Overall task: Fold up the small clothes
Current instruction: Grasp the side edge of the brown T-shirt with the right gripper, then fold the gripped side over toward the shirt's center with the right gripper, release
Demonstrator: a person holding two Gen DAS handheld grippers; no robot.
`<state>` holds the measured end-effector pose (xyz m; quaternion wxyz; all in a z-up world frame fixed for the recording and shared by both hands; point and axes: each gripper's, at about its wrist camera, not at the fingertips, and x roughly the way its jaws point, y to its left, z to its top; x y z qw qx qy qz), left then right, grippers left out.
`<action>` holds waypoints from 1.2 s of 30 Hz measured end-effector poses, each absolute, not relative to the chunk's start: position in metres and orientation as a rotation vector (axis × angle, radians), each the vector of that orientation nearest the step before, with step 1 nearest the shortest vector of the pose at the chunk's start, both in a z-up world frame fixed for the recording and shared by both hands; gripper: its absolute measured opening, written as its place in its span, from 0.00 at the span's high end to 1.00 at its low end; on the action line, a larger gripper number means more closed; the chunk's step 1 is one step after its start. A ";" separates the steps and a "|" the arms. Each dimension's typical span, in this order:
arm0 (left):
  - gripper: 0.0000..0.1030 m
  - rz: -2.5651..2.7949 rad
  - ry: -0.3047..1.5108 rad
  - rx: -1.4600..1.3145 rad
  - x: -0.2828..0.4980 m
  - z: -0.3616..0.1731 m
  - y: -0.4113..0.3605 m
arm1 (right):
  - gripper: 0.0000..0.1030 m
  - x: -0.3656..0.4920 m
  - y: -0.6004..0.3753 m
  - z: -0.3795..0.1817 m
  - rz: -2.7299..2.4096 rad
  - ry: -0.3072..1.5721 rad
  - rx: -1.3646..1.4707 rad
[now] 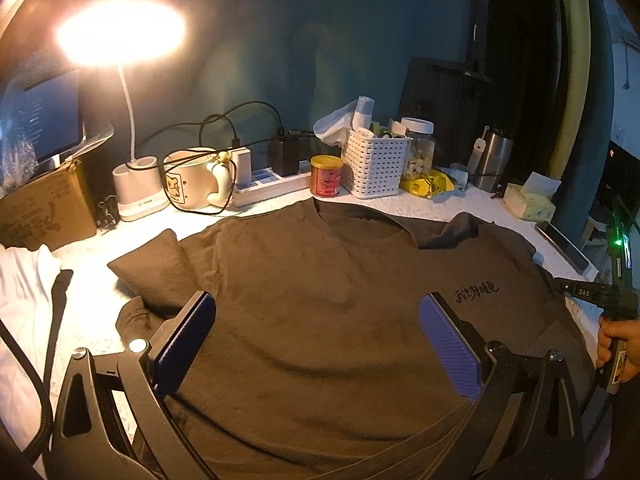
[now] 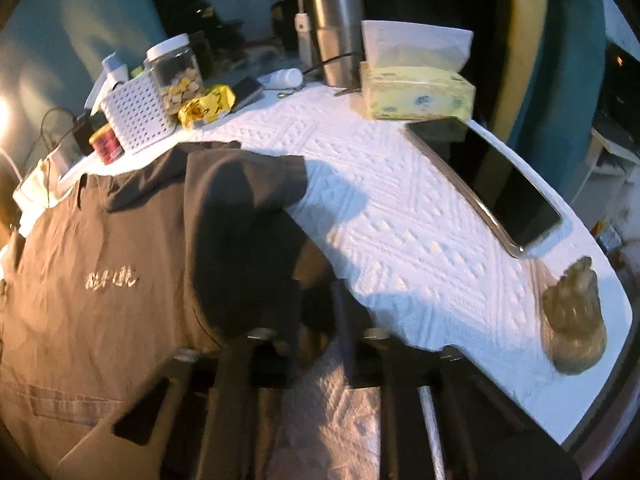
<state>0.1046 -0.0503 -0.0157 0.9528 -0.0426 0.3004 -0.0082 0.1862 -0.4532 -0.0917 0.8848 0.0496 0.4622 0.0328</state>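
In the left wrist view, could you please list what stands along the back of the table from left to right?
Cardboard box → lamp base → cream mug → power strip → red can → white basket → clear jar → steel tumbler → tissue box.

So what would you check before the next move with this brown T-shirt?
1. T-shirt spread flat, print up: ok.
2. Left gripper open above the shirt: ok.
3. Right gripper shut at the sleeve edge: ok.
4. Sleeve cloth actually caught: cannot tell, the picture is blurred.
5. Phone clear of the shirt: ok.
6. Room behind the collar: not ok, the red can stands right beside it.
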 end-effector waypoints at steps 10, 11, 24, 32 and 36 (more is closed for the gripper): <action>0.02 -0.035 0.602 -0.107 0.098 -0.014 -0.036 | 0.98 0.174 -0.419 -0.035 0.160 0.792 0.055; 0.02 -0.034 0.600 -0.112 0.096 -0.013 -0.033 | 0.98 0.172 -0.410 -0.028 0.190 0.776 0.043; 0.02 -0.016 0.611 -0.156 0.084 -0.022 -0.005 | 0.98 0.149 -0.317 -0.040 0.398 0.800 -0.174; 0.02 -0.002 0.624 -0.135 0.097 -0.021 -0.013 | 0.90 0.187 -0.381 -0.034 0.206 0.841 -0.088; 0.02 0.016 0.639 -0.123 0.110 -0.022 -0.018 | 0.49 0.211 -0.411 -0.037 0.171 0.857 -0.042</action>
